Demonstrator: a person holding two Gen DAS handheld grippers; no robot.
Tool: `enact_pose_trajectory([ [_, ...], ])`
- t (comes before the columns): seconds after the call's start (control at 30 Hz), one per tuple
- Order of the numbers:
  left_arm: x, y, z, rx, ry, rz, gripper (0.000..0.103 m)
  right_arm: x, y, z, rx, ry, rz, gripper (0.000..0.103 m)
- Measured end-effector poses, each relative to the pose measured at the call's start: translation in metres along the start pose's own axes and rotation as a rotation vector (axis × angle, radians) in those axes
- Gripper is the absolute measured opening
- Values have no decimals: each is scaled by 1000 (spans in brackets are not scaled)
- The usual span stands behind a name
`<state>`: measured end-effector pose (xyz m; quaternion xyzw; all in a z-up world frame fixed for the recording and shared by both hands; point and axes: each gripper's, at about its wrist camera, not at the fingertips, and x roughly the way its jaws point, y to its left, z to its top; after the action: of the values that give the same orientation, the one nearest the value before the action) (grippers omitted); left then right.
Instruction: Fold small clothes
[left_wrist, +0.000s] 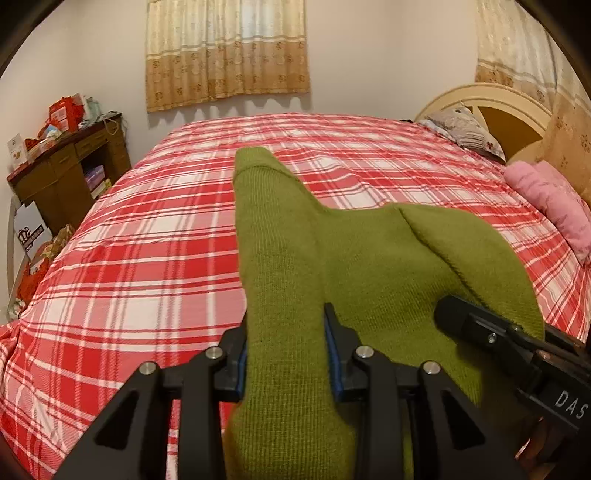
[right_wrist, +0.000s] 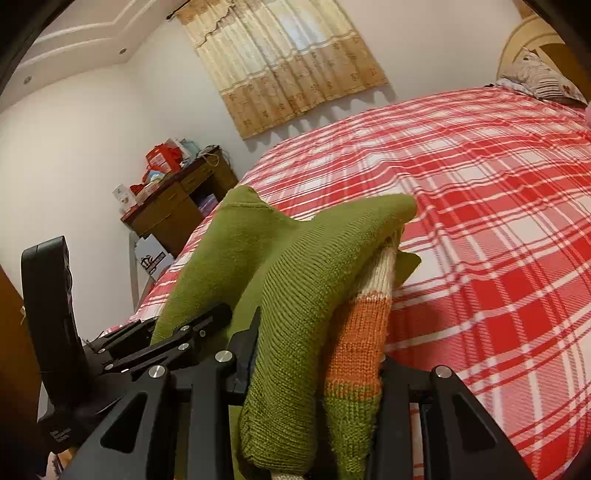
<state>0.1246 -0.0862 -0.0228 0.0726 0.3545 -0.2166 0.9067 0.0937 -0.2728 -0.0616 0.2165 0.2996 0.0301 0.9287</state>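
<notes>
While the plaid bed (left_wrist: 147, 240) fills the frame, left tool (left_wrist: 286, 354) and right tool (right_wrist: 317, 373) both clamp the green knit sweater (left_wrist: 369, 258), lower middle

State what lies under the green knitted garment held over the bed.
Under the green knitted garment is the red plaid bedcover. An orange and cream striped part shows beneath a green fold. The bedcover directly below is covered.

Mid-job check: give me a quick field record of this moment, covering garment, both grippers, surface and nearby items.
garment: green knit sweater, with orange and cream stripes showing in the right wrist view
left gripper: shut on sweater
right gripper: shut on sweater
surface: bed with red plaid cover
nearby: pink pillow by the headboard, wooden desk beside the bed
</notes>
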Motion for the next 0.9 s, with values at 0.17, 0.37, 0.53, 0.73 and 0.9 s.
enact_pose_trajectory([
  [0.17,-8,22,-3,-34,-15,22,34,8,22,1,-34,9,20,35],
  [0.37,-15,48,-6,-74,-25,42,34,19,49,2,-71,20,53,35],
  [0.53,-22,69,-9,-104,-37,69,34,29,69,3,-96,33,82,35],
  [0.73,-26,96,-13,-146,-42,103,34,46,94,1,-128,57,120,35],
  [0.9,-29,123,-16,-184,-42,128,34,63,115,1,-146,78,161,35],
])
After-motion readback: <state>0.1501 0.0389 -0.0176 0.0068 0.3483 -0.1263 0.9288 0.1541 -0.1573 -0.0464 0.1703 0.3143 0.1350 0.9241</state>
